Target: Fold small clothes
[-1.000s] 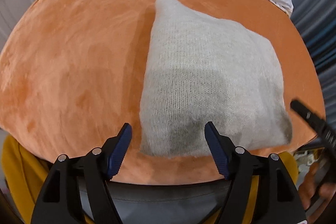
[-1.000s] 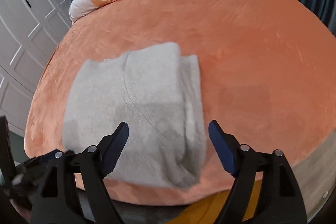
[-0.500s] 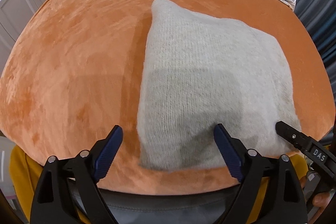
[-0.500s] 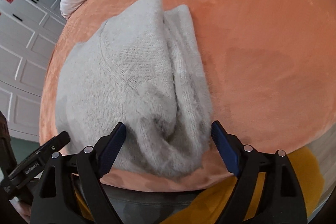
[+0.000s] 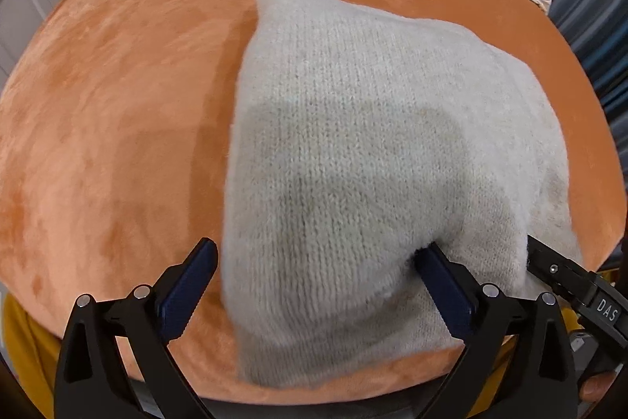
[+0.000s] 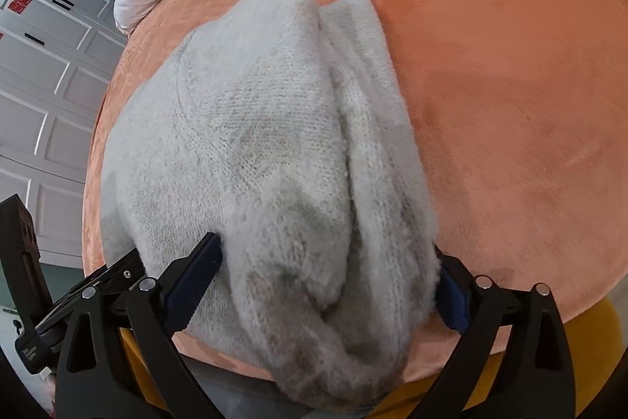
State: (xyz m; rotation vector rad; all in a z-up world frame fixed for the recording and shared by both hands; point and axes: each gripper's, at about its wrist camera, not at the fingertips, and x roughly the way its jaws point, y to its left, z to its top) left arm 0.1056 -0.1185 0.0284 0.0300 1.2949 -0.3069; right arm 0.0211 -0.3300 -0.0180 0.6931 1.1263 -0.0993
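Left gripper (image 5: 314, 285): jaws spread wide, sweater's near edge caught between them.
Right gripper (image 6: 325, 281): spread, likewise straddling it.
Sweater (image 5: 373, 152): folded, laid on orange blanket (image 5: 117, 105).

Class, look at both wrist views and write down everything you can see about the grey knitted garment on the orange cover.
The grey knitted garment is pale, fuzzy, wool-like knit, already folded into a thick, roughly rectangular bundle with layered edges along one side. It lies on the orange plush cover near its front edge. The left hand-held gripper straddles its near edge with fingers wide apart, one pressed into the knit. The right hand-held gripper brackets its bunched near corner, both fingers against the fabric.
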